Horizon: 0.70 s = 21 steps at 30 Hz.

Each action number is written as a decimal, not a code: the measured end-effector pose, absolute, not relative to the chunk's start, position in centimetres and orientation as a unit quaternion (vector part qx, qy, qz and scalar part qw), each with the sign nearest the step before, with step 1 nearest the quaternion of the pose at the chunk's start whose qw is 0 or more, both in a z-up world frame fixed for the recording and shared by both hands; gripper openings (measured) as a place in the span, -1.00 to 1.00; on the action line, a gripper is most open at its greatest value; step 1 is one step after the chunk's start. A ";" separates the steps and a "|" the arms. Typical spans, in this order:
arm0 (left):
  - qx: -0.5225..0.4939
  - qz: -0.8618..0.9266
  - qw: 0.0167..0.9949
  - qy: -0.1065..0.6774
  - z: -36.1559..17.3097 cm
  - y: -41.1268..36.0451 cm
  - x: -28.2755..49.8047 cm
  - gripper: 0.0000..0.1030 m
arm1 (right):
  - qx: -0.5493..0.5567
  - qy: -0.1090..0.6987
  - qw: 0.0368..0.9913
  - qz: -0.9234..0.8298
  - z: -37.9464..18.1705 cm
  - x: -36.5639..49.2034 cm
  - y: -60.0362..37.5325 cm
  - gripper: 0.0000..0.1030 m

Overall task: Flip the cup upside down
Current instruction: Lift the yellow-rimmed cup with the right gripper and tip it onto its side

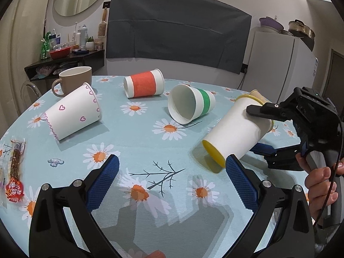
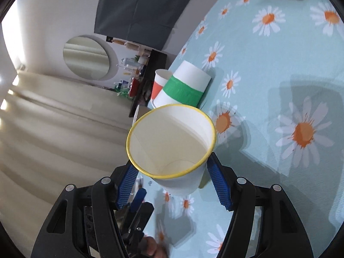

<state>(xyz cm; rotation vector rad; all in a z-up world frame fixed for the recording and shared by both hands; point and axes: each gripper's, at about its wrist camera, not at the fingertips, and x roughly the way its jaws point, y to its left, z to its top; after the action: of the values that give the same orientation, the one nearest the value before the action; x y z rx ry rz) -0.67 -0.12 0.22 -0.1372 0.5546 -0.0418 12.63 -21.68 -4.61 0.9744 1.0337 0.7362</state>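
Note:
A white paper cup with a yellow rim and yellow base [image 1: 236,133] is held tilted above the flowered tablecloth. My right gripper [image 1: 255,131] is shut on it near its rim; in the right wrist view the cup [image 2: 172,144] sits between the blue pads [image 2: 219,185], mouth facing the camera. My left gripper [image 1: 172,182] is open and empty, low over the table just in front of the cup's base.
Lying on their sides: a white cup with purple hearts [image 1: 73,116], an orange-banded cup [image 1: 144,83], a green-banded cup [image 1: 189,105]. A beige mug [image 1: 74,79] stands at the back left. A snack packet [image 1: 15,172] lies at the left edge.

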 end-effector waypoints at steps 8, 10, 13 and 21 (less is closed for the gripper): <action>-0.070 -0.023 0.958 0.278 0.2 0.0 -0.6 0.88 | 0.495 0.476 0.652 0.322 -5.8 12.9 -21.5 0.17; -0.070 -0.023 0.958 0.276 0.2 -0.1 -0.6 0.89 | 0.495 0.480 0.650 0.320 -5.8 12.7 -21.5 0.18; -0.071 -0.023 0.959 0.275 0.2 0.0 -0.6 0.88 | 0.486 0.491 0.653 0.310 -5.5 12.8 -21.2 0.20; -0.072 -0.027 0.959 0.275 0.2 -0.1 -0.7 0.88 | 0.440 0.504 0.677 0.306 -3.5 12.7 -21.4 0.68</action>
<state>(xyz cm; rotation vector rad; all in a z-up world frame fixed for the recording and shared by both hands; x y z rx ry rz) -0.66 -0.06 0.18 -0.1453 0.5568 -0.0549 12.74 -21.35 -3.49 0.9880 1.1329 0.6884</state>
